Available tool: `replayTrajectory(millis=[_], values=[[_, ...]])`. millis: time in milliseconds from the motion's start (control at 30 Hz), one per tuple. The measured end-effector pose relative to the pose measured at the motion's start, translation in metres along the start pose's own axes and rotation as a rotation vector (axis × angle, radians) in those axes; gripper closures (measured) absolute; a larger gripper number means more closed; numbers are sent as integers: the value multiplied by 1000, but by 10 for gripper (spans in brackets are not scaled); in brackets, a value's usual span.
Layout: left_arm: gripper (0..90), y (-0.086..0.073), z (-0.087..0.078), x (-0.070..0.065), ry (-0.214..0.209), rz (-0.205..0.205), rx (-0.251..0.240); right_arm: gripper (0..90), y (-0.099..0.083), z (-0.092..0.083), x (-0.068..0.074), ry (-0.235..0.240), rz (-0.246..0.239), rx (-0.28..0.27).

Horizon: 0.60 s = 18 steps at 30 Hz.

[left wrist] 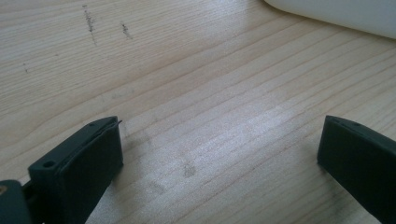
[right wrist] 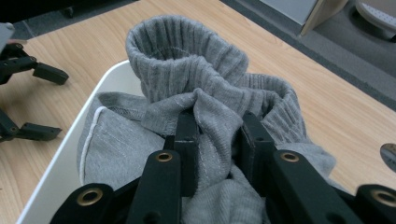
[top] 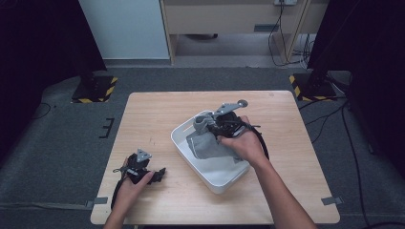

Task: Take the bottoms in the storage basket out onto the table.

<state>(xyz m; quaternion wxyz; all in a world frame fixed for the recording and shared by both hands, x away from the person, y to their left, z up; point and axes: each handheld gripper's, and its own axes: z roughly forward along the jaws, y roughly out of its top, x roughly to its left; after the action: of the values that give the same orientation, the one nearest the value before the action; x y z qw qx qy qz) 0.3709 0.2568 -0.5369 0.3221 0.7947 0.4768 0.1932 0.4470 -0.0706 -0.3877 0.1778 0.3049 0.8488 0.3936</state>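
A grey knitted garment (top: 207, 144) with ribbed cuffs lies bunched in a white rectangular tub (top: 188, 153) at the table's middle. My right gripper (top: 220, 125) is shut on a fold of the garment (right wrist: 219, 135) near a ribbed opening, and the cloth is gathered between the two black jaws and lifted above the tub's floor. My left gripper (top: 161, 174) rests low on the wooden table near the front left, held in a hand, and stands open with bare wood between its fingers (left wrist: 88, 158).
The wooden table (top: 153, 114) has free surface to the left, behind and right of the tub (left wrist: 336, 14). Black stands with yellow-striped feet (top: 95, 88) sit on the grey floor beyond both far corners. Cables (top: 334, 119) trail on the floor at right.
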Motion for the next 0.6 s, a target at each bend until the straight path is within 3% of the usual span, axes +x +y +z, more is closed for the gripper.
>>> replayTrajectory(millis=[267,600], values=[[0,0,0,0,-1,-3,-3,728,11,-11,0,-6,-20,-21],[0,0,0,0,1,-3,-3,728,20,-22,-7,-13,-12,-38]])
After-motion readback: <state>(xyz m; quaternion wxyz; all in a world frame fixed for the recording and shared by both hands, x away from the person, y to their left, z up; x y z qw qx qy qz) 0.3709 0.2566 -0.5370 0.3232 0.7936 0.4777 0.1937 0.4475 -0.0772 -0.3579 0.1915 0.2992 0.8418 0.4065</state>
